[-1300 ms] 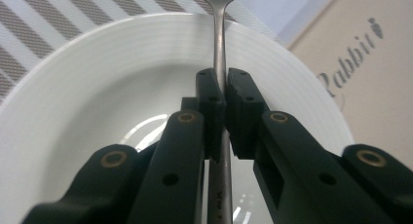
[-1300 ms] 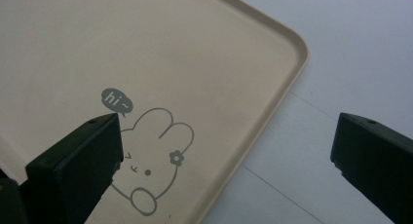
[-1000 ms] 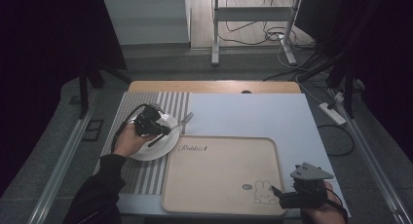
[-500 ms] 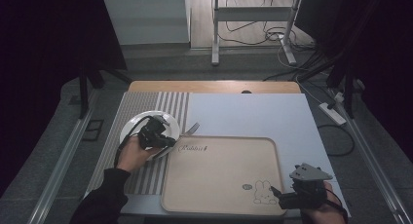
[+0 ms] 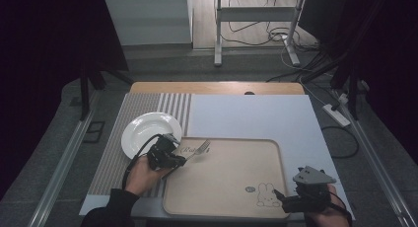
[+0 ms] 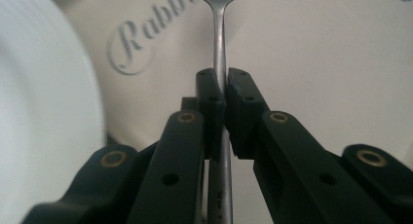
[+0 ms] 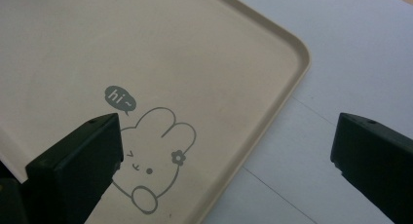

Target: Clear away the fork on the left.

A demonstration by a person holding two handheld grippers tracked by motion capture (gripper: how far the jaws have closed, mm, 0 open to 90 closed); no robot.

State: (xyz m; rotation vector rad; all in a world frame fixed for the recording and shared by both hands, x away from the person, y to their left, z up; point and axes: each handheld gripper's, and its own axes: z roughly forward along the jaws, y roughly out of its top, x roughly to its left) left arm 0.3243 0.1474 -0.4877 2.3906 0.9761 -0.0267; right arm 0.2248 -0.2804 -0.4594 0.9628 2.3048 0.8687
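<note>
Now your left gripper (image 6: pixel 223 95) clamps a fork (image 6: pixel 219 34) over the tray's (image 5: pixel 256 153) left edge; your right gripper (image 7: pixel 224 156) gapes open at the tray's near-right corner.

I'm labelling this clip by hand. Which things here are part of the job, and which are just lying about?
In the job: fork, gripped by the left tongs; tray; plate; right tongs, open over the tray's corner.

Lying about: striped mat, pale sheet, power strip, floor cables, stand.

In the left gripper view, the slim silver metal fork (image 6: pixel 220 63) loses its tines past the top edge; the white round plate (image 6: pixel 44 112) blurs.
</note>
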